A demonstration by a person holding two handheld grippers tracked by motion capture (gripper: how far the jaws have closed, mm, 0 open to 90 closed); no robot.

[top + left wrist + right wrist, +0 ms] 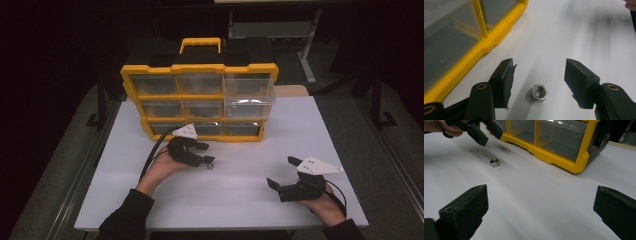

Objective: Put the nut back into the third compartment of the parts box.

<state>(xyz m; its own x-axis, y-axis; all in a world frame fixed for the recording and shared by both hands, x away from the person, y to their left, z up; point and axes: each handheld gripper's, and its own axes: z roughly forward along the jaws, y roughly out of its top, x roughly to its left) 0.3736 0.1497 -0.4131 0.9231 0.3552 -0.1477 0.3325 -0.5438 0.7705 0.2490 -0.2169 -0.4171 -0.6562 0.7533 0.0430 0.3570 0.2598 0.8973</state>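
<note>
I sit at a white table (pixel 310 125) with one gripper in each hand, two in all.

At the left, my left gripper (pixel 206 153) points down toward one steel hex nut (pixel 539 93), the only loose part on the table. The nut lies flat, hole up, on bare tabletop between the two black jaws, which are spread wider than the nut. Neither pad touches it. The nut is centred in the gap, so I judge the jaws are lined up to pinch it by its flat sides. In the right gripper view the same nut (pixel 495 162) lies just in front of the left jaw tips, near the front edge of the organizer.

Behind the left gripper stands one yellow organizer (pixel 198 100) with clear drawers, three rows of three, nine in all. Eight sit flush. The one at the top right, a drawer (pixel 248 91), juts out toward me, probably pulled open to take the nut. Its contents are too dim to make out.

At the right, my right gripper (pixel 281 173) rests low over the table, well apart from the nut. Its jaws are spread wide with nothing between them; I judge it is waiting its turn.
</note>
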